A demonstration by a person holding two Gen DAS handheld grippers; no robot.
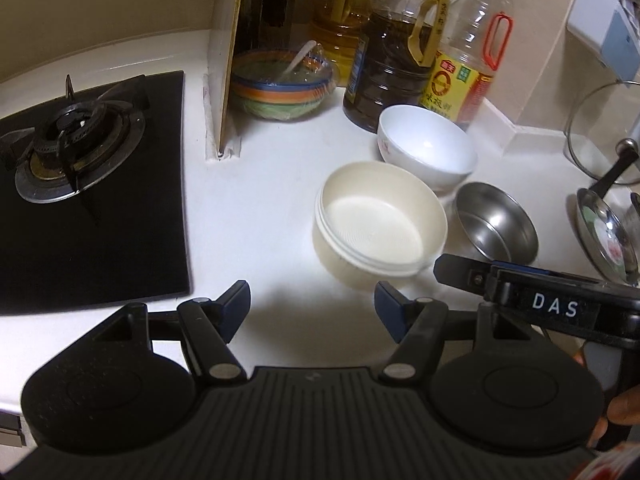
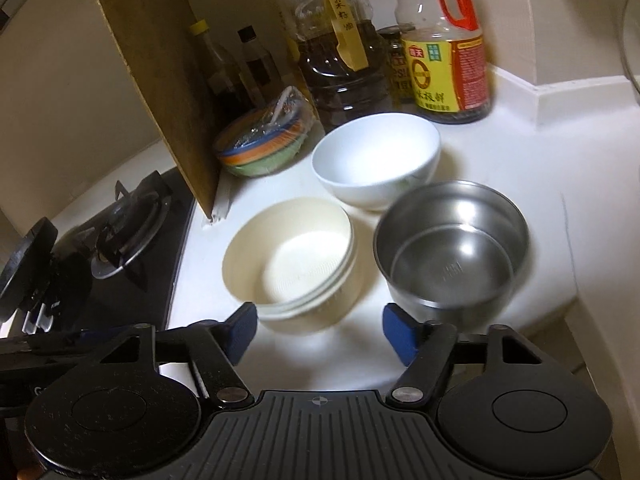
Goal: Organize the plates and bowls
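Three empty bowls stand close together on the white counter. A cream plastic bowl is nearest. Behind it sits a white ceramic bowl, and to its right a steel bowl. My left gripper hovers open just short of the cream bowl, nothing between its blue pads. My right gripper is open too, nothing between its pads, its fingers in front of the cream and steel bowls. Its arm shows at the right of the left wrist view.
A gas hob lies to the left, beyond an upright wooden board. Oil and sauce bottles and a wrapped striped bowl line the back. A glass lid and ladle lie right.
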